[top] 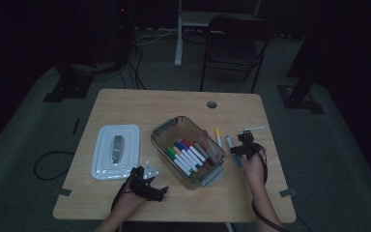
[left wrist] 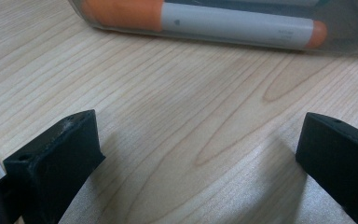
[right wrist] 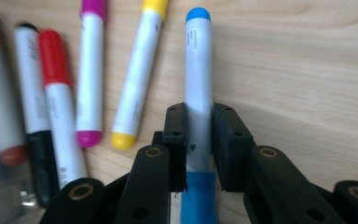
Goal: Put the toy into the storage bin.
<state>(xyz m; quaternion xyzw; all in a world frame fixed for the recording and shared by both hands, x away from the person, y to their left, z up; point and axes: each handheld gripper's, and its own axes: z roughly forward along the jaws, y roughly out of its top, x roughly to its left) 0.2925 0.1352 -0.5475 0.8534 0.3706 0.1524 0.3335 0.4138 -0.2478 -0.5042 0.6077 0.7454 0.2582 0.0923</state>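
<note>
Now: right gripper [right wrist: 199, 140] clamped on blue marker [right wrist: 198, 93], lying on bench [top: 125, 104] at 3 o'clock of marker bin [top: 188, 151], likely for binning | left gripper [left wrist: 200, 154] wide, empty, resting

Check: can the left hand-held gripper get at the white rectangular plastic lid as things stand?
Probably yes. The left hand-held gripper stands open just beside the white rectangular plastic lid, with bare wooden table between them; the clear plastic marker bin lies off to the other side.
</note>
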